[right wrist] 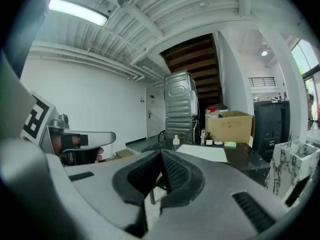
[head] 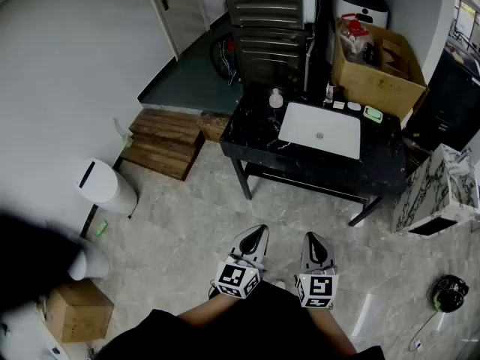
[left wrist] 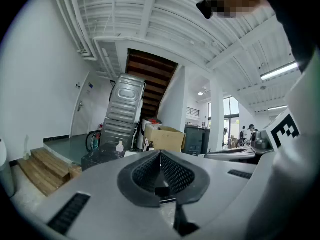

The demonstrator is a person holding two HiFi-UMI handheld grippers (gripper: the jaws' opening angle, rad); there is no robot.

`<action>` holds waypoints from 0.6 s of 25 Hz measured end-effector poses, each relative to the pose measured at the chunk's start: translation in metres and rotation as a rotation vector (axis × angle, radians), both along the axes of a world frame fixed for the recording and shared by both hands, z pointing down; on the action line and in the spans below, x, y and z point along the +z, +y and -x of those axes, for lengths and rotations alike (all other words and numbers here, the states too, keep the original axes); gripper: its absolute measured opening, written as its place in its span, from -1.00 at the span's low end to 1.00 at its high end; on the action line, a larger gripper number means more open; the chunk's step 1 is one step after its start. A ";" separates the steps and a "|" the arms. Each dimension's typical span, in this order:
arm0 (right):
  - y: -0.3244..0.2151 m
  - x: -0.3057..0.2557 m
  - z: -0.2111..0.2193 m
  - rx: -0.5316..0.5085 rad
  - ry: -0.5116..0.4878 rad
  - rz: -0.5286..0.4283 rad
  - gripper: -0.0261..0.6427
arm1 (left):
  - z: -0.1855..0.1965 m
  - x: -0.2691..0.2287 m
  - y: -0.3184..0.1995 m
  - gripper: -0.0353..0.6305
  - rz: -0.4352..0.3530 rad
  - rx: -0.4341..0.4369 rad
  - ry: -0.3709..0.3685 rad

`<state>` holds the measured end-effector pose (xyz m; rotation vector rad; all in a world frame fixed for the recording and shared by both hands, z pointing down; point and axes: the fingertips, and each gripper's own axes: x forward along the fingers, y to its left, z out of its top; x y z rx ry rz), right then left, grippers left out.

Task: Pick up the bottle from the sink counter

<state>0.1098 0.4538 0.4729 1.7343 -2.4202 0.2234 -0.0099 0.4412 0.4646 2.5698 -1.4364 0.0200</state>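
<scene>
A: Head view first. Where is the bottle?
B: The small clear bottle stands upright at the far-left corner of the black bench, just left of the white sink basin. The left gripper and right gripper are held side by side near the person's body, pointing far and well apart from the bench.

A: Step in hand?
B: It looks like the approach, with nothing held. The person should walk up to the near-left side of the bench and open the jaws before reaching in, not at the bottle.

A: Left gripper view?
B: The jaws are closed pad to pad with nothing between them. The bottle shows small and far, left of the jaw line. A cardboard box sits further right.

A: Right gripper view?
B: Its jaws are together too, and empty. The bottle sits far off, slightly right of the jaw line, at the left end of the bench. Small items lie on the far side, right of it, in front of the box.

A: Tips for a clean pick?
B: Likely best to come in from the near-left, where the bench looks bare, and keep the jaws level. They should straddle the bottle's body below the cap and close gently. Then lift straight up, since a light upright bottle may tip if it is nudged first.
</scene>
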 end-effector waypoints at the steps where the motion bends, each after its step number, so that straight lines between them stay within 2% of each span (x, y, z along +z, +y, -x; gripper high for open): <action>1: -0.003 0.001 -0.004 0.010 -0.010 0.003 -0.81 | -0.001 0.001 -0.003 -0.85 0.003 0.000 0.003; 6: -0.022 0.000 -0.022 0.050 -0.110 -0.027 -0.81 | -0.003 0.002 -0.024 -0.85 -0.020 0.004 0.003; 10: -0.043 -0.007 -0.032 0.074 -0.110 -0.083 -0.81 | -0.001 -0.003 -0.055 -0.85 -0.056 0.000 0.038; 15: -0.086 0.000 -0.035 0.107 -0.110 -0.063 -0.81 | -0.004 0.002 -0.111 -0.85 -0.016 0.032 0.106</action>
